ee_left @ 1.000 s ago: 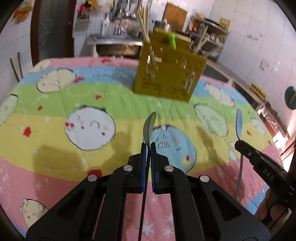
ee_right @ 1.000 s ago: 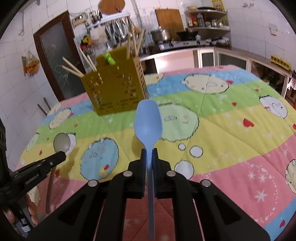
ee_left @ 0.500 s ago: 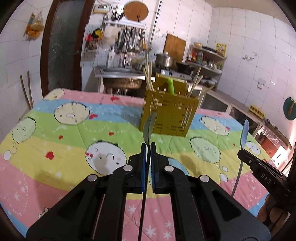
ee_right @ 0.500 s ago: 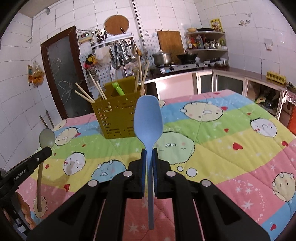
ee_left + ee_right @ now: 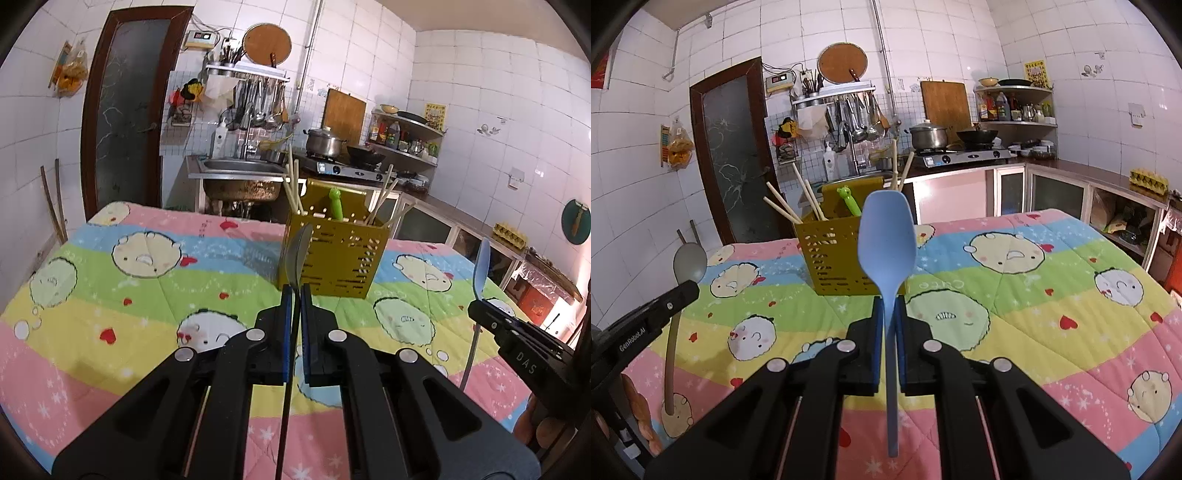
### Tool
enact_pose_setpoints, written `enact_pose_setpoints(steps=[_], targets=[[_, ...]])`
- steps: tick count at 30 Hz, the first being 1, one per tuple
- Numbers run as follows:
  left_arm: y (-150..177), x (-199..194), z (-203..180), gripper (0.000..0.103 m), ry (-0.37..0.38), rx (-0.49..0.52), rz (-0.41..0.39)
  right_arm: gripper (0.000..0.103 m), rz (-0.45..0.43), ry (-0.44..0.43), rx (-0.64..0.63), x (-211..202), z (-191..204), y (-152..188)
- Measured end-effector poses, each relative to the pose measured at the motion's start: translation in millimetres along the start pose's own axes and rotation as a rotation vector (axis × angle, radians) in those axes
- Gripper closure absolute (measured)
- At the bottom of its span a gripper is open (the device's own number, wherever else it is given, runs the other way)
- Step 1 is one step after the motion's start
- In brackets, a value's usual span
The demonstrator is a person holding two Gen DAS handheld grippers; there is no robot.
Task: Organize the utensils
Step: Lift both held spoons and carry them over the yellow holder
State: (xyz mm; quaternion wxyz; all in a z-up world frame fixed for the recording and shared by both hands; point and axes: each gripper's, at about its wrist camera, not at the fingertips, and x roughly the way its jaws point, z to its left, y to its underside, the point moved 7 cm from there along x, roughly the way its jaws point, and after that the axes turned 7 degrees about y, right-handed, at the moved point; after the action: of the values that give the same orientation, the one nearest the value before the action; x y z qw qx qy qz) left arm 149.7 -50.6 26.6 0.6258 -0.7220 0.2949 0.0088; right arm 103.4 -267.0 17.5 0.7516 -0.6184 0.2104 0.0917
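Both grippers are clamped on spoons held upright above the quilt: left gripper [image 5: 294,291] on a grey spoon [image 5: 297,254], right gripper [image 5: 889,301] on a blue spoon [image 5: 887,242]. The yellow basket [image 5: 334,264] stands ahead, well apart. A thin handle could pivot or slip between the pads. Two spoons, one basket, several chopsticks [image 5: 785,206] are counted.

A home kitchen: white tiled walls, a steel sink [image 5: 236,170] mid-frame under a rack of hanging ladles [image 5: 258,103], a pot [image 5: 325,142] and wok [image 5: 364,157] on a gas stove [image 5: 347,170], bottle-filled corner shelves [image 5: 1015,105] upper right.
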Motion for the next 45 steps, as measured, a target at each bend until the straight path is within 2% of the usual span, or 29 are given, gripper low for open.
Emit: enact_pose_setpoints(steps=[10,17,23,29,37,45], targets=[[-49.5,1.2,-14.1,0.1,0.004,0.078,-0.079,0.096,-0.043,0.0,-0.013,2.7,2.1,-27.0],[-89.9,12.6,-27.0,0.1,0.026,0.127,-0.143,0.096,-0.094,0.003,-0.015,10.5,5.6,-57.8],[-112.5,36.8,-25.1,0.1,0.05,0.108,-0.13,0.096,-0.114,-0.015,0.008,29.0,6.9,-86.6],[-120.9,41.2,-15.6,0.1,0.059,0.076,-0.134,0.096,-0.133,-0.024,0.017,34.4,7.2,-102.5],[-126.2,43.3,-15.8,0.1,0.052,0.08,-0.133,0.096,-0.134,-0.05,0.025,40.6,9.3,-106.2],[-144.8,59.1,-23.8,0.1,0.066,0.097,-0.141,0.096,-0.181,-0.063,0.05,47.3,12.7,-134.8]])
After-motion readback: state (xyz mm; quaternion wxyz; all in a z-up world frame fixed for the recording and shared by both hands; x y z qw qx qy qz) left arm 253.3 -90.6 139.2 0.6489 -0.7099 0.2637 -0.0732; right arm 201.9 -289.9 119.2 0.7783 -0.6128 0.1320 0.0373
